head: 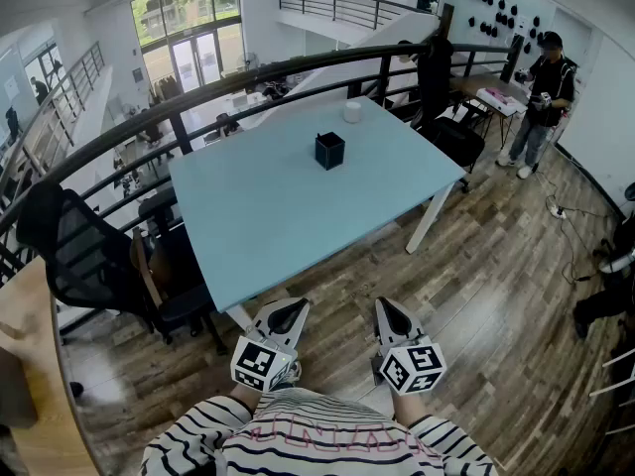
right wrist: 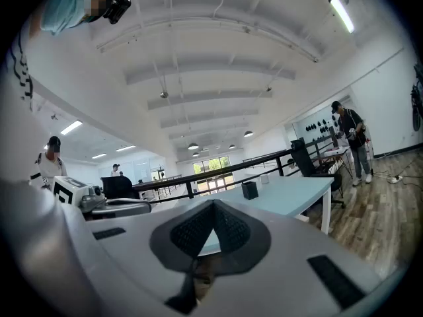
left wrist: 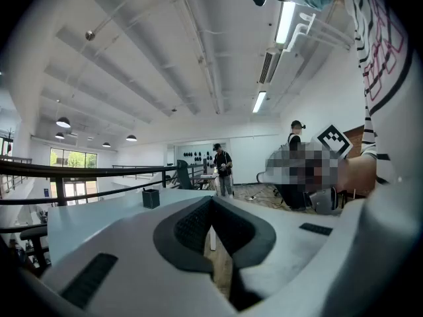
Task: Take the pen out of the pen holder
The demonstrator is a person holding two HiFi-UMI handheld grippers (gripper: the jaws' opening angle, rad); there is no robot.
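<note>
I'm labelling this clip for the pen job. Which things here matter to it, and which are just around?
For the job: pen holder on the table; left gripper and right gripper, both shut, empty. No pen visible.
Just around: small white object; black chair; standing person.

The worktop (head: 278,216) is pale blue, the pen holder (head: 329,151) black. The left gripper (head: 290,311) and right gripper (head: 388,311) are white, with black-and-white square marks. The floor (head: 496,286) is brown; the shirt (head: 317,444) has black and white stripes.

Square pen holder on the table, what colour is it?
Black. The square pen holder shows best in the head view.
</note>
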